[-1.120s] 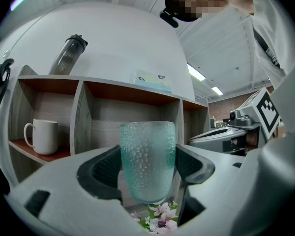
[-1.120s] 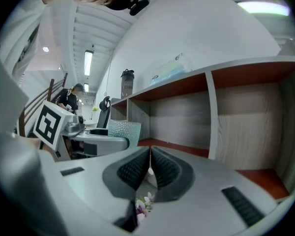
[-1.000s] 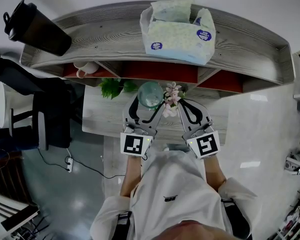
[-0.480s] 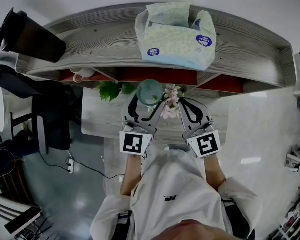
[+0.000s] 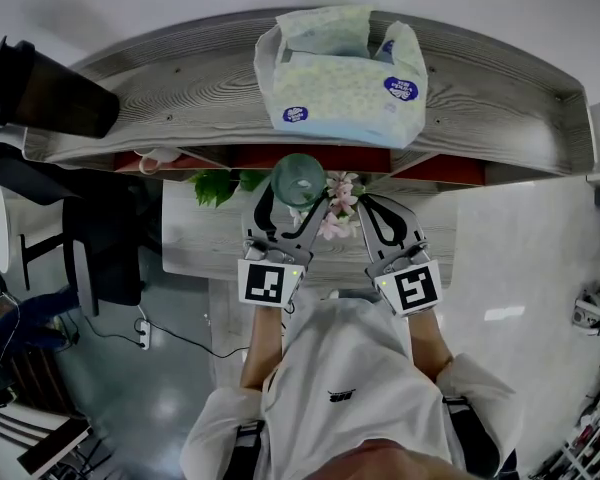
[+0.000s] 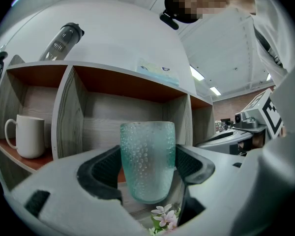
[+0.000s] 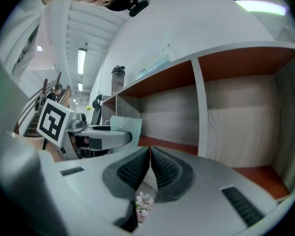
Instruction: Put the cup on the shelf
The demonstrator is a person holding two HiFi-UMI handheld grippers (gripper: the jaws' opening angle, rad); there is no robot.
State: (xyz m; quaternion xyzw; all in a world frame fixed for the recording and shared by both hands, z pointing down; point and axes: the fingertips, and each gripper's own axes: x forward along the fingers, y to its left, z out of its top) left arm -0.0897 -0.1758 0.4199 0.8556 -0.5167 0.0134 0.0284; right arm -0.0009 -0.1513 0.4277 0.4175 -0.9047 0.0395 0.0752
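Observation:
A pale green dimpled glass cup (image 6: pixel 147 160) stands upright between the jaws of my left gripper (image 6: pixel 148 167), which is shut on it. In the head view the cup (image 5: pixel 298 179) is held just in front of the wooden shelf unit (image 5: pixel 500 98), at its middle compartment (image 6: pixel 132 112). My right gripper (image 5: pixel 363 206) hovers beside it on the right, shut with nothing between its pads (image 7: pixel 151 168). The cup (image 7: pixel 126 124) also shows at the left of the right gripper view.
A white mug (image 6: pixel 27 135) sits in the left compartment. On the shelf top lie a pack of tissues (image 5: pixel 342 72) and a dark bottle (image 5: pixel 42 90). Pink flowers (image 5: pixel 338 206) and green leaves (image 5: pixel 218 183) sit on the desk below the grippers.
Both grippers have edged forward toward the shelf, and the cup is now closer to the middle compartment. The head view has shifted slightly.

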